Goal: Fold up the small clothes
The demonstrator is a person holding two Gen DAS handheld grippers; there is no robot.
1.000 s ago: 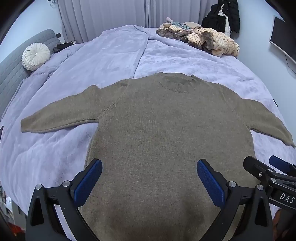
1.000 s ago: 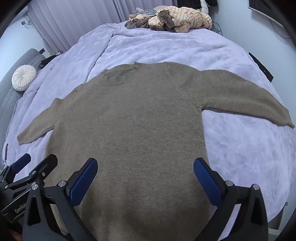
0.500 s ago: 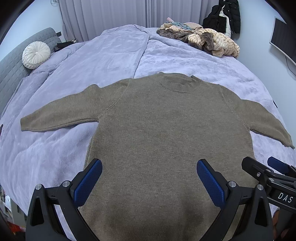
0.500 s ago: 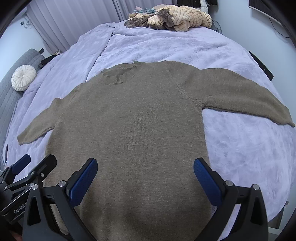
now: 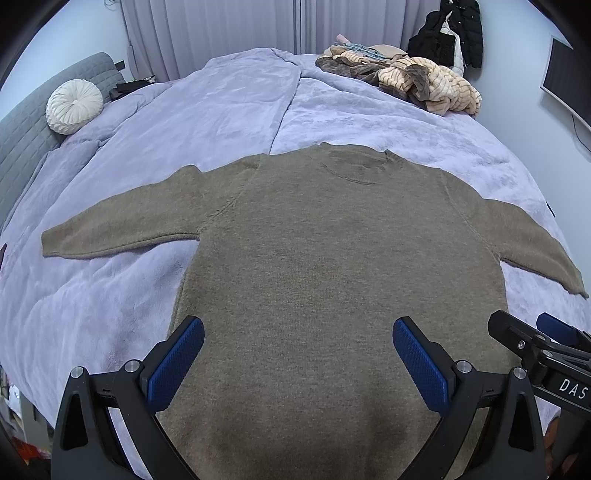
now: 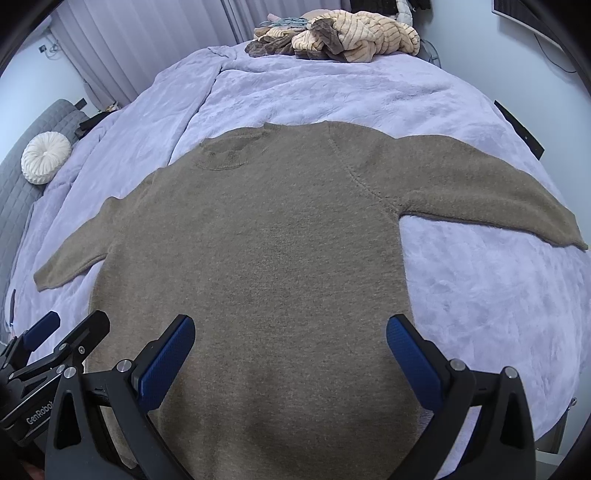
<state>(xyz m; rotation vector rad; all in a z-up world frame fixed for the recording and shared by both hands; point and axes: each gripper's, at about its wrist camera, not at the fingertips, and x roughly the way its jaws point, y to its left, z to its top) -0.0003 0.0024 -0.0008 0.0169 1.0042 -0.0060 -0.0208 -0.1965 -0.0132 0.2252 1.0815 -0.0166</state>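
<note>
A brown sweater (image 5: pixel 332 258) lies flat and face up on the lilac blanket (image 5: pixel 184 122) that covers the bed, its collar toward the far end and its hem at the near edge. Both sleeves spread out sideways, 1 to the left and 1 to the right, each resting on the blanket.

The left gripper (image 5: pixel 297 354) hangs over the near part of the sweater with its blue pads wide apart and nothing between them. The right gripper (image 6: pixel 290 354) is just beside it on the right, likewise spread wide and empty, over the same near part of the sweater.

At the far right of the bed sits a pile of clothes (image 6: pixel 343 35). A round white cushion (image 5: pixel 74 106) rests at the far left against a grey headboard (image 5: pixel 22 129). Curtains (image 5: pixel 221 33) hang behind the bed.
</note>
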